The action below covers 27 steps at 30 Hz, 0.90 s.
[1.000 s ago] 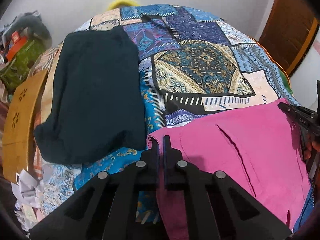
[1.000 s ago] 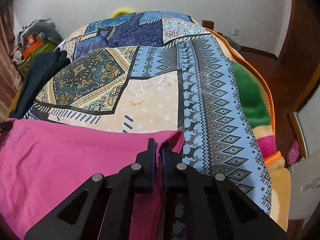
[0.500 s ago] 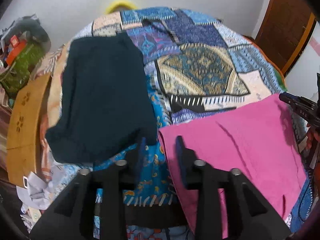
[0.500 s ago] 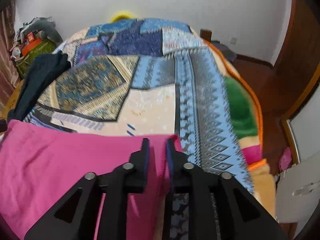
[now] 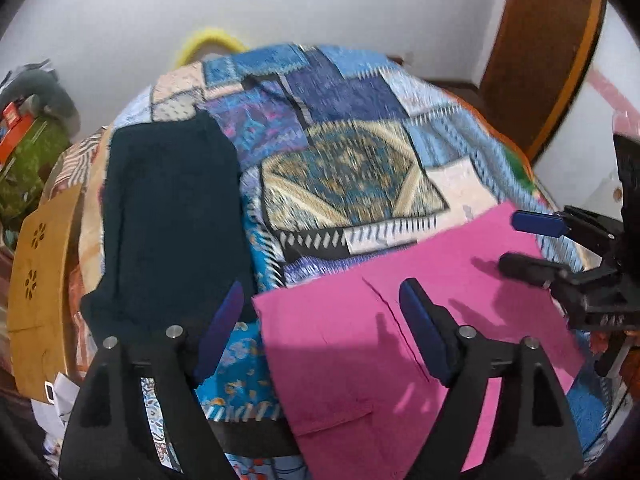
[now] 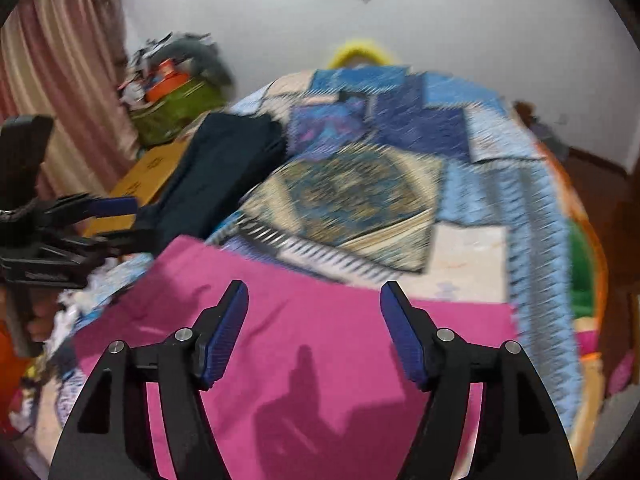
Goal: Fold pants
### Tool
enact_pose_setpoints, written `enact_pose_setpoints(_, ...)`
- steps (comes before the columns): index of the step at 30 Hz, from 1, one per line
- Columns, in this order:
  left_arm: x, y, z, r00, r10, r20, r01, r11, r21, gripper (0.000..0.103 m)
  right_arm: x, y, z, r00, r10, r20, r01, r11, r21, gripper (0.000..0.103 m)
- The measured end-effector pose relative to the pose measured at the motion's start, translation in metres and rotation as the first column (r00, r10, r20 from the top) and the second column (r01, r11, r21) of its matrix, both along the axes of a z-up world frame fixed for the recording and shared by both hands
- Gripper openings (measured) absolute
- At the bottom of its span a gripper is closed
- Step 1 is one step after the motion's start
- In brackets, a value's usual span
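Pink pants [image 5: 404,332] lie folded flat on the patterned bedspread [image 5: 352,172], at the near edge of the bed. My left gripper [image 5: 324,300] hovers above their left edge, its jaws opening, with nothing between the blue pads. In the right wrist view my right gripper [image 6: 314,300] hangs over the pink pants [image 6: 320,360], jaws opening and nothing gripped. The right gripper [image 5: 520,240] also shows at the right of the left wrist view, and the left gripper [image 6: 120,220] at the left of the right wrist view.
A folded dark garment [image 5: 172,216] lies on the bed left of the pink pants. A wooden board [image 5: 40,280] and a green bag [image 6: 176,108] stand beside the bed on the left. A door [image 5: 548,52] is at the far right.
Both grippers have let go of the pink pants' far corners, opened wide and lifted up and back. The pants now lie flat on the bedspread.
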State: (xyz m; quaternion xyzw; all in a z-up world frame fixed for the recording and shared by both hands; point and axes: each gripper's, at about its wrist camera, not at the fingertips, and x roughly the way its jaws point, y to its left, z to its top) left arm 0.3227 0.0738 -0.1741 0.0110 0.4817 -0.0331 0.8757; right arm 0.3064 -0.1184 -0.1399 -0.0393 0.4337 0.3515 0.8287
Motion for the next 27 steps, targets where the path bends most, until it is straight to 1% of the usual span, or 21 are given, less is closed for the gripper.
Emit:
enact_pose_setpoints(4,0.002,-0.012,-0.026,0.995,-0.04,-0.092,0.044,0.998,0.044,0.08,-0.007,0.022,-0.022,0.995,0.057,-0.081,-0.058,0.998,-0.019,0.065)
enact_pose_setpoints(7,0.002,-0.016,-0.046,0.985,-0.062,-0.162,0.077,0.993,0.089,0.08,-0.01,0.032,-0.044,0.981,0.085,-0.177,-0.094,0.995,-0.041,0.065)
enact_pose_setpoints(9,0.001,-0.015,-0.057,0.979,-0.066,-0.192,0.086,0.991,0.101,0.081,-0.013,0.033,-0.058,0.966,0.097,-0.24,-0.115,0.991,-0.064,0.065)
enact_pose_setpoints(10,-0.001,-0.013,-0.059,0.978,-0.069,-0.196,0.09,0.991,0.097,0.083,-0.014,0.034,-0.066,0.957,0.101,-0.272,-0.125,0.989,-0.074,0.065)
enact_pose_setpoints(11,-0.003,-0.011,-0.061,0.978,-0.069,-0.196,0.089,0.992,0.093,0.086,-0.016,0.034,-0.07,0.953,0.102,-0.286,-0.13,0.988,-0.082,0.065)
enact_pose_setpoints(15,-0.011,-0.003,-0.06,0.979,-0.072,-0.191,0.086,0.994,0.066,0.088,-0.026,0.023,-0.073,0.955,0.105,-0.279,-0.132,0.988,-0.08,0.067)
enact_pose_setpoints(20,-0.028,0.002,-0.053,0.985,-0.065,-0.162,0.078,0.994,0.075,0.088,-0.043,-0.002,-0.072,0.962,0.08,-0.262,-0.107,0.99,-0.09,0.068)
enact_pose_setpoints(27,-0.054,0.011,-0.04,0.99,-0.043,-0.133,0.052,0.996,0.068,0.088,-0.058,-0.038,-0.064,0.973,0.001,-0.231,-0.029,0.993,-0.116,0.069)
